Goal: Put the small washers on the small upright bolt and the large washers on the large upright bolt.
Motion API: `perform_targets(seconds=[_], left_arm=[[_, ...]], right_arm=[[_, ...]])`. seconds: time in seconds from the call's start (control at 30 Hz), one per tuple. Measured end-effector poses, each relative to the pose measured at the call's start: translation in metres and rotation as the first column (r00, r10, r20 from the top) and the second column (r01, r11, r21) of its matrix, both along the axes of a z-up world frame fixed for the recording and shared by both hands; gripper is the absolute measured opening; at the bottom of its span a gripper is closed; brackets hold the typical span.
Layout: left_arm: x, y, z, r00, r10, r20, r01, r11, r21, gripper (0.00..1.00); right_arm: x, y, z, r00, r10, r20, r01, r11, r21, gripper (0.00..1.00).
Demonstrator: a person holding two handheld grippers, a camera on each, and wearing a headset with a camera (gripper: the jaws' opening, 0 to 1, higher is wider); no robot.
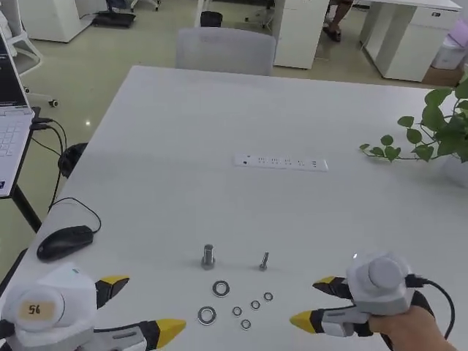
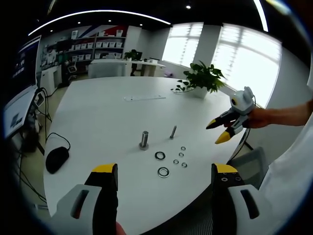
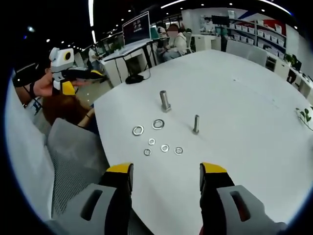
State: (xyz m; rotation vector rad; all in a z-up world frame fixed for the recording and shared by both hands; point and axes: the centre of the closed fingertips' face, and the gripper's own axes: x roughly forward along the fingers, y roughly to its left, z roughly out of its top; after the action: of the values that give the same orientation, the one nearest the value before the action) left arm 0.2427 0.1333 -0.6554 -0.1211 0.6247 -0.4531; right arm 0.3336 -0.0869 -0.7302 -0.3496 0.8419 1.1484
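On the white table a large upright bolt stands left of a small upright bolt. In front of them lie two large washers and several small washers. My left gripper hovers open at the near left edge, empty. My right gripper is open too, held right of the washers. The left gripper view has the large bolt, small bolt and washers beyond its jaws. The right gripper view has both bolts and washers.
A black mouse with its cable lies at the table's left edge, and a laptop sits further left. A white power strip lies mid-table, a potted plant at the right, a grey chair behind.
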Motion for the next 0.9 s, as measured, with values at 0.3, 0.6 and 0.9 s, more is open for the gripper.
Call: perform_targets(seconds=[0.3, 0.6, 0.9], left_arm=[[-0.002, -0.001, 0.0, 1.0, 0.002, 0.0, -0.002, 1.0, 0.011, 0.77], [-0.004, -0.001, 0.0, 1.0, 0.005, 0.002, -0.006, 1.0, 0.017, 0.77], [-0.008, 0.001, -0.001, 1.0, 0.021, 0.001, -0.021, 1.0, 0.019, 0.77]], right_arm=[[0.008, 0.008, -0.026, 0.993, 0.115, -0.006, -0.115, 0.987, -0.11, 0.48], [0.017, 0.021, -0.049, 0.98, 0.197, -0.022, -0.197, 0.962, -0.189, 0.42], [0.023, 0.032, -0.069, 0.969, 0.243, -0.051, -0.248, 0.939, -0.239, 0.33]])
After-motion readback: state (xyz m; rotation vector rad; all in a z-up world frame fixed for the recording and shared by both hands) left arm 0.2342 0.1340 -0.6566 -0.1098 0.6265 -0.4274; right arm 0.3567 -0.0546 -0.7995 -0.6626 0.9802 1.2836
